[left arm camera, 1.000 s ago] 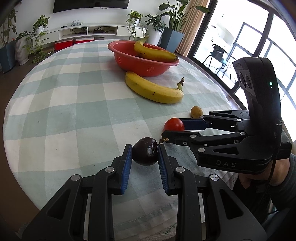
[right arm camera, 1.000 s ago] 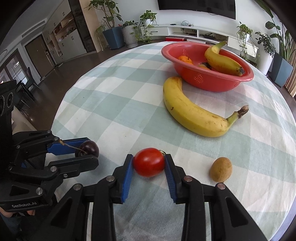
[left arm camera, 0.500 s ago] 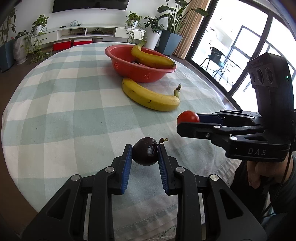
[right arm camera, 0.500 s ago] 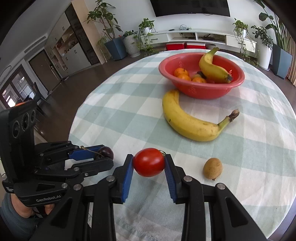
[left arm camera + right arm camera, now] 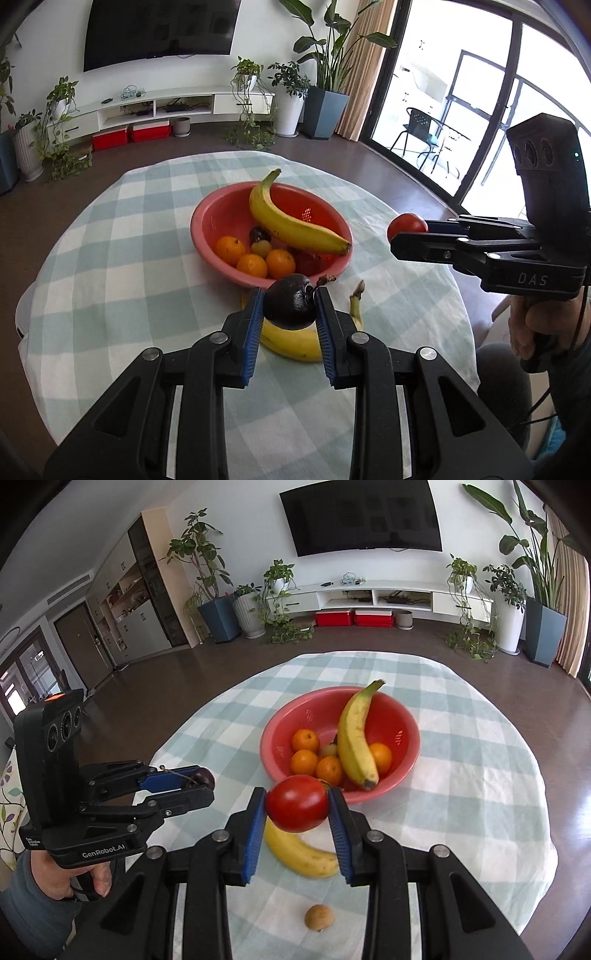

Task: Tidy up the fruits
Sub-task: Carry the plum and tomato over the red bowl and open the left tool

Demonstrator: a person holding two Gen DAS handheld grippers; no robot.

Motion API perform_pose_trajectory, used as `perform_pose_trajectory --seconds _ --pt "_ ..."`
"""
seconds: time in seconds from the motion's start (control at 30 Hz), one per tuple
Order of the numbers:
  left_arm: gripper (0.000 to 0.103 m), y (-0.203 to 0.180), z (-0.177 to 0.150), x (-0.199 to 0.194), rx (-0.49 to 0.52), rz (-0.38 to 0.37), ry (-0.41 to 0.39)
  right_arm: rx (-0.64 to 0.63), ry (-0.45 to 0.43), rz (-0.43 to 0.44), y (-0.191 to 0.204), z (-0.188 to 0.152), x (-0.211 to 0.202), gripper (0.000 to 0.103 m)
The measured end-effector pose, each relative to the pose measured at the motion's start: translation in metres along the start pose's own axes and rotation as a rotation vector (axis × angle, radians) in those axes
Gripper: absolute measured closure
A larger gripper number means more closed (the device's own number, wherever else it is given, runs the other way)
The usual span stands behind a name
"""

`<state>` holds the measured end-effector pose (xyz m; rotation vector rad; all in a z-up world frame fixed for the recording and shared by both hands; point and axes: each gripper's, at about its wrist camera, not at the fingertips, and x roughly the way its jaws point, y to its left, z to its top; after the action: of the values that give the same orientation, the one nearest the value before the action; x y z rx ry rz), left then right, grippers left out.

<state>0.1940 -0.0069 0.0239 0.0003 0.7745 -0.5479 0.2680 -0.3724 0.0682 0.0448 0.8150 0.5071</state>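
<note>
My left gripper (image 5: 290,308) is shut on a dark purple plum (image 5: 290,301) with a short stem, held in the air over the near half of the table. My right gripper (image 5: 297,805) is shut on a red tomato (image 5: 297,803), also lifted. Each gripper shows in the other's view: the tomato (image 5: 406,226) at the right, the plum (image 5: 204,777) at the left. Beyond both stands a red bowl (image 5: 214,221) (image 5: 402,720) holding a banana (image 5: 354,738), several oranges (image 5: 304,740) and small dark and pale fruits. A second banana (image 5: 299,849) lies on the cloth under the grippers.
A small brown round fruit (image 5: 319,916) lies on the checked tablecloth (image 5: 461,794) near the front edge. A hand (image 5: 59,878) holds the left gripper's handle. Floor, potted plants and a TV shelf lie beyond the round table.
Both grippers have risen off the table with their fruits and moved toward the bowl. The plum and tomato stay clamped. The bowl's inside now shows from above.
</note>
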Motion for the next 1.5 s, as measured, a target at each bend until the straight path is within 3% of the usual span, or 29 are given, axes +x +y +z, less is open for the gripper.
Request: perform_pose_trajectory --seconds 0.2,0.37,0.9,1.3,1.37,1.47,1.5 --pt "0.077 0.002 0.052 0.039 0.055 0.027 0.033 0.035 0.02 -0.026 -0.033 0.034 0.031 0.067" --pt "0.077 0.006 0.07 0.085 0.09 0.042 0.091 0.054 0.051 -0.037 -0.05 0.047 0.061 0.067" --pt "0.077 0.034 0.064 0.156 0.075 0.085 0.18 0.063 0.139 -0.067 -0.069 0.049 0.123 0.067" --pt "0.076 0.035 0.061 0.162 0.07 0.083 0.177 0.079 0.136 -0.077 -0.073 0.047 0.124 0.065" --pt "0.071 0.034 0.06 0.162 0.071 0.078 0.176 0.083 0.137 -0.075 -0.074 0.048 0.125 0.065" --pt "0.051 0.032 0.06 0.159 0.069 0.084 0.164 0.09 0.131 -0.07 -0.074 0.047 0.12 0.065" --pt "0.05 0.032 0.06 0.156 0.068 0.086 0.157 0.092 0.126 -0.07 -0.074 0.047 0.117 0.065"
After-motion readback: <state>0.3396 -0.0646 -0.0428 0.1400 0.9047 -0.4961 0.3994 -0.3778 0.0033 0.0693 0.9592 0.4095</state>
